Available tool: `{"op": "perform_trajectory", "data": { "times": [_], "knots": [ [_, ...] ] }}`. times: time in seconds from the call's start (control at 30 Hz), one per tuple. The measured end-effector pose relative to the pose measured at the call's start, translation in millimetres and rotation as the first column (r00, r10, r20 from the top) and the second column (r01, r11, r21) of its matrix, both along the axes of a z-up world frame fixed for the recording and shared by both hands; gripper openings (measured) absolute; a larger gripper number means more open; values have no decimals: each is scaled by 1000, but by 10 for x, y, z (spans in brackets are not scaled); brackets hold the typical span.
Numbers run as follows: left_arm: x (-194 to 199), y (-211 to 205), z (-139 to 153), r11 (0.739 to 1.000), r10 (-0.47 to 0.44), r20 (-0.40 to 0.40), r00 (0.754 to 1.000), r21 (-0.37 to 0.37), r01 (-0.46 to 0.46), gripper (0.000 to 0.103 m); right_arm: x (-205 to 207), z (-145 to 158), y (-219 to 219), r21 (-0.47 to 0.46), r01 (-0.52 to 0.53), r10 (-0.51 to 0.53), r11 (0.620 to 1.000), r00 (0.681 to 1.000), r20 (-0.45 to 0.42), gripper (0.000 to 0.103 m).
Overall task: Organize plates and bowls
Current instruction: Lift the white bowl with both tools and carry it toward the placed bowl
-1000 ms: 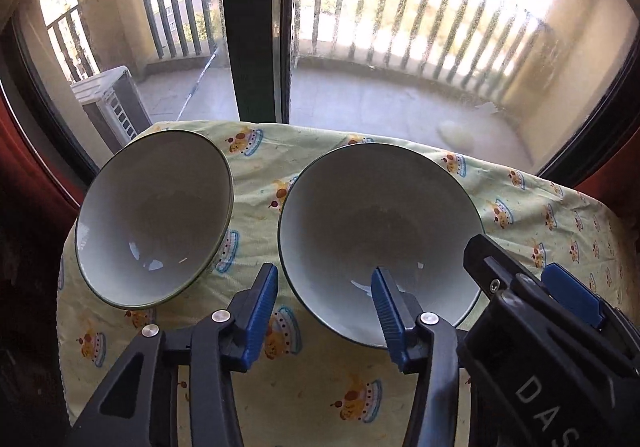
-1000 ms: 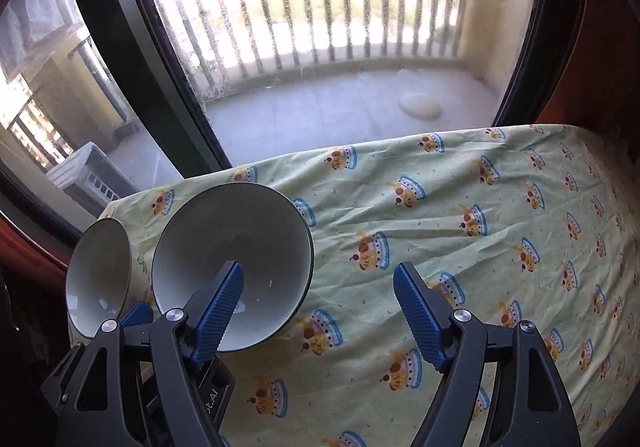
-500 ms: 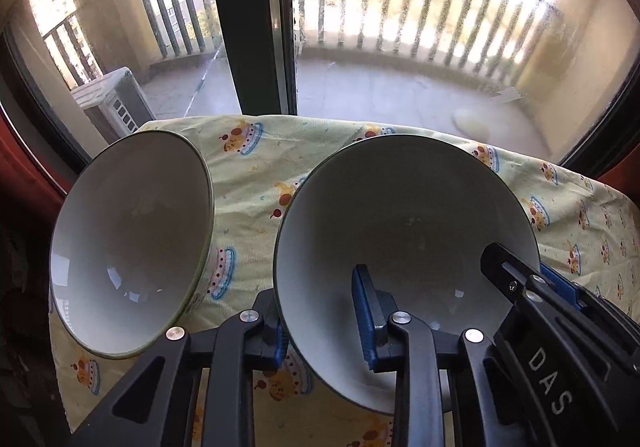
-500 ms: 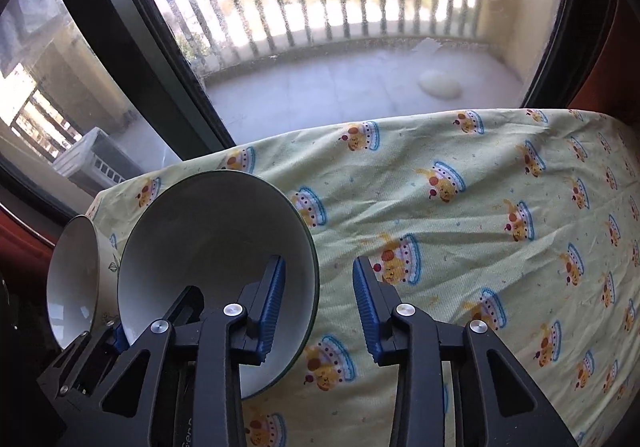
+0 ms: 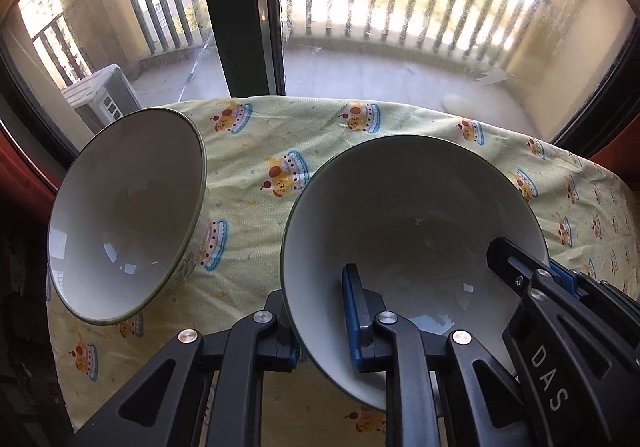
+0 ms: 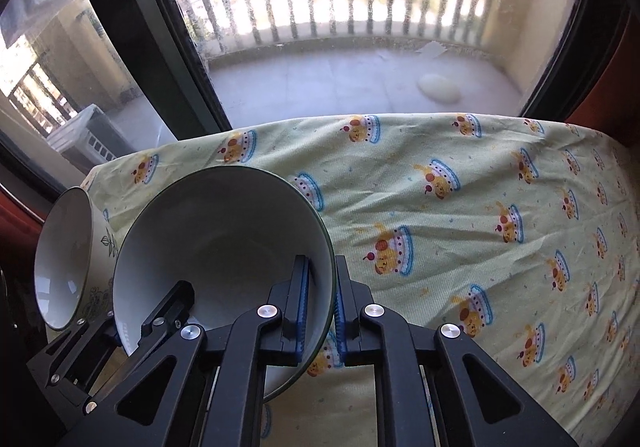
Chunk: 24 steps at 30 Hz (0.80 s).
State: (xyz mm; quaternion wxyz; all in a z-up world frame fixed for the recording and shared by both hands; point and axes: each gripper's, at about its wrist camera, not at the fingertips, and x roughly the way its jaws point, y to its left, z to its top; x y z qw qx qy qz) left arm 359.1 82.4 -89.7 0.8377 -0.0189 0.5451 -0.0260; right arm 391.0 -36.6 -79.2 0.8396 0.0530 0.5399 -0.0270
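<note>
Two white bowls with green rims stand on a table with a yellow cartoon cloth (image 5: pixel 256 207). The right bowl (image 5: pixel 412 215) is clamped at its near rim by both grippers. My left gripper (image 5: pixel 320 327) is shut on its left near rim, one pad inside and one outside. My right gripper (image 6: pixel 320 311) is shut on the same bowl (image 6: pixel 224 247) at its right rim; the right gripper's body shows in the left wrist view (image 5: pixel 560 327). The other bowl (image 5: pixel 128 207), with a leaf pattern outside, sits apart to the left and also shows in the right wrist view (image 6: pixel 64 263).
The table stands against a large window with a dark frame (image 5: pixel 240 7); a balcony with railing lies beyond. The cloth (image 6: pixel 480 227) stretches right of the bowls. The table's left edge is close to the left bowl.
Both grippers moved in and closed on the right bowl's near rim, from open a second ago. The bowl now looks closer and tilted in both views.
</note>
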Motion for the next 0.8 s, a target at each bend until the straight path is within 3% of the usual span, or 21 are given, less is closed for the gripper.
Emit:
{"op": "perform_trajectory", "data": {
  "times": [0.47,0.8],
  "knots": [
    [-564,-81,41,997,-76,-67,995,7,76,16,-717,7,-77,5,77,-76,997,992,-99,14],
    [-526,-52,24,997,-78,-47,996,-2,78,19,-736,4,-49,17,115,-113,993,992,-60,16]
  ]
}}
